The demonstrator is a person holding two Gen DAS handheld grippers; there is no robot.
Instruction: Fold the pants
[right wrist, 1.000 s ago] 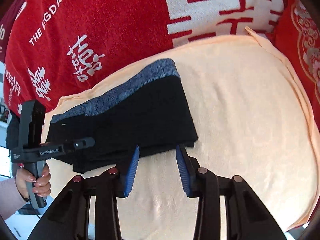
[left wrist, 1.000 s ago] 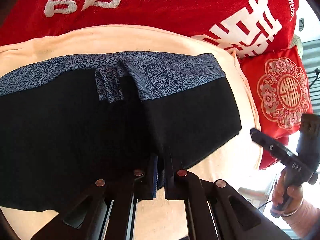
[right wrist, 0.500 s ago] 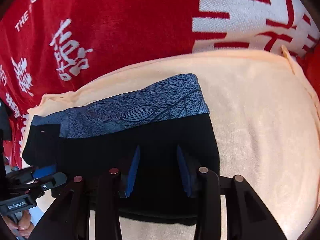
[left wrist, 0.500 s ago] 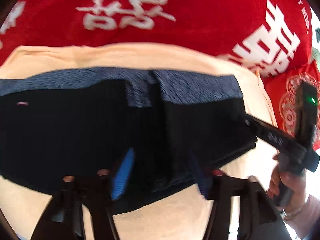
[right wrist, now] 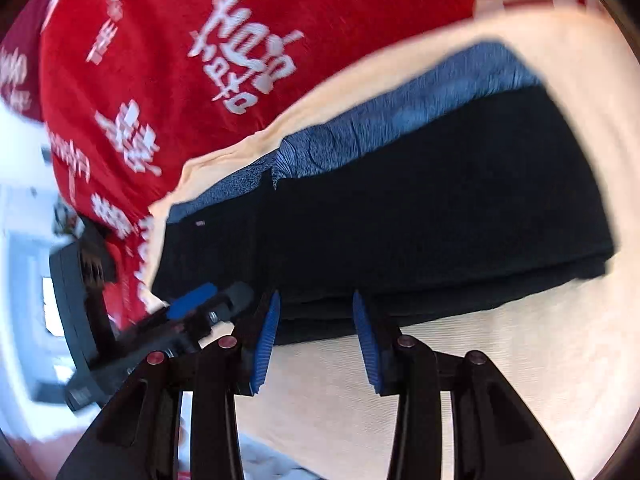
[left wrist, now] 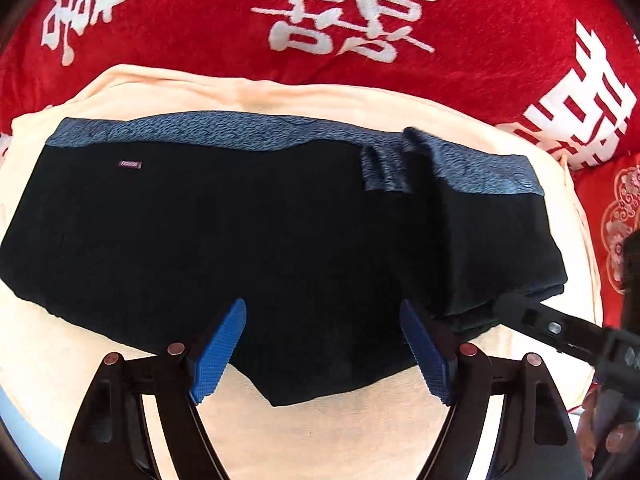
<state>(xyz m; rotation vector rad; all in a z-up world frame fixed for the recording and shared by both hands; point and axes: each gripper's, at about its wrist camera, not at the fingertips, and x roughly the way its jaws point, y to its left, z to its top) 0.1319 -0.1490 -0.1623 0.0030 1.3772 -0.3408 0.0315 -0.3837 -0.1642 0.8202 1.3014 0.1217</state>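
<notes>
the black pants (left wrist: 248, 236) with a blue patterned waistband (left wrist: 224, 130) lie folded flat on a cream towel (left wrist: 312, 98) over a red blanket (left wrist: 500, 20). the left gripper (left wrist: 322, 322) has just been opening; its jaws stand wide apart above the pants' near edge, gripping nothing. the right gripper (right wrist: 316, 300) hovers at the fold's edge, jaws partly apart, empty.

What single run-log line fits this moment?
pants: folded on towel | left gripper: just opened, empty | right gripper: open, at pants' edge
</notes>
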